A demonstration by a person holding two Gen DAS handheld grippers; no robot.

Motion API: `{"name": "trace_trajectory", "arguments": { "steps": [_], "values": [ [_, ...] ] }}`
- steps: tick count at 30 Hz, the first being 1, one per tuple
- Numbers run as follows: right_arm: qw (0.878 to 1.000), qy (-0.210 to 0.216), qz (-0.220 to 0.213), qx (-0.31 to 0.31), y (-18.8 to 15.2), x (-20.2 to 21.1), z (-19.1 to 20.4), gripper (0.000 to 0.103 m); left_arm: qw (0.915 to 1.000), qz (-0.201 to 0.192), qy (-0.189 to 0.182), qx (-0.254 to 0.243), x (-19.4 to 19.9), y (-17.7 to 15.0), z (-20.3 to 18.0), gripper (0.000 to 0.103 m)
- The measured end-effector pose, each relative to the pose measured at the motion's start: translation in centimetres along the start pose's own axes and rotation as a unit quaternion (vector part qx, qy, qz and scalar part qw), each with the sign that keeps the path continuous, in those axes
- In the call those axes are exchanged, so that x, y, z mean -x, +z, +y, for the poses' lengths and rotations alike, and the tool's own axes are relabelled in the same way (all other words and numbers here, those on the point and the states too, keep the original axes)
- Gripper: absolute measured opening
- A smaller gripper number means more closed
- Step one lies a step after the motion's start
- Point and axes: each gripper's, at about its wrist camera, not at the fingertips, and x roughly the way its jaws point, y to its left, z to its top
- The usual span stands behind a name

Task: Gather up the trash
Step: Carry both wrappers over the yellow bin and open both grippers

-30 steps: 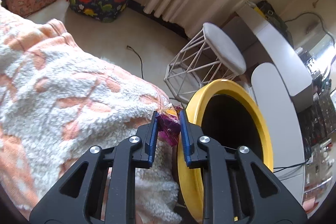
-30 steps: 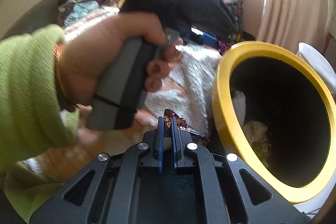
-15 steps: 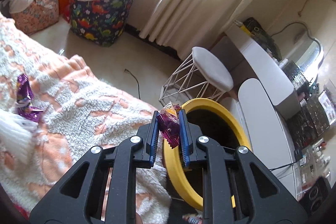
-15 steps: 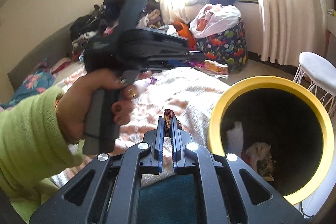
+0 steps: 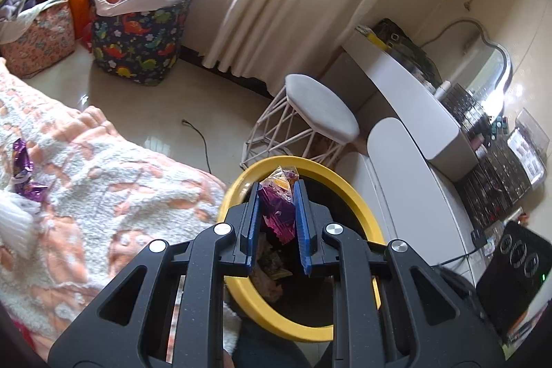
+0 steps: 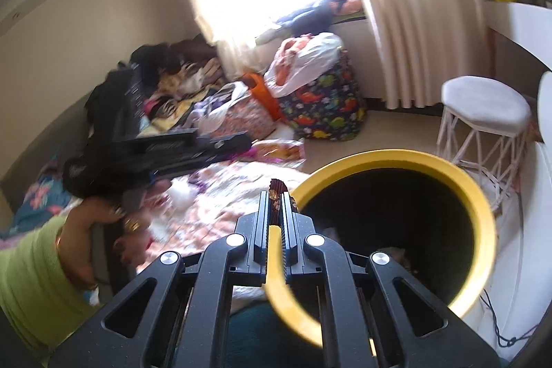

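My left gripper (image 5: 276, 195) is shut on a crumpled purple and orange wrapper (image 5: 278, 206) and holds it over the mouth of the yellow-rimmed bin (image 5: 238, 181). My right gripper (image 6: 275, 195) is shut on a dark brown wrapper (image 6: 277, 187), held just left of the bin's rim (image 6: 390, 157). The bin holds some trash at its bottom. The left gripper and the hand on it show as a blurred dark shape in the right wrist view (image 6: 162, 147). Another purple wrapper (image 5: 22, 171) lies on the blanket at the far left.
An orange and white fleece blanket (image 5: 103, 188) covers the bed left of the bin. A white wire stool (image 5: 317, 119) and a white dressing table (image 5: 414, 99) stand behind the bin. A dinosaur-print bag (image 5: 138, 40) and other bags sit on the floor by the curtain.
Both grippers have risen and swung toward the bin. The left gripper with its purple wrapper has moved from the blanket's edge to above the bin's mouth. The right gripper still holds its wrapper.
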Motion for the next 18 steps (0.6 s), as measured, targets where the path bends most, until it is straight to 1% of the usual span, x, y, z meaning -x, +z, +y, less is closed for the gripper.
{"name": "trace_trajectory", "arguments": {
  "steps": [8, 13, 18],
  "values": [
    [0.998, -0.027, -0.028, -0.046, 0.5, 1.5, -4.1, 0.006, 0.9997, 0.015, -0.004, -0.021, -1.3, -0.8, -2.3, 0.013],
    [0.997, -0.038, -0.034, -0.06, 0.3, 1.6, -5.5, 0.006, 0.9987, 0.03, 0.004, -0.041, -2.1, -1.5, -3.4, 0.013],
    [0.996, -0.046, -0.039, -0.072, 0.3, 1.9, -6.5, 0.006, 0.997, 0.049, 0.0, -0.06, -3.1, -2.6, -4.5, 0.013]
  ]
}}
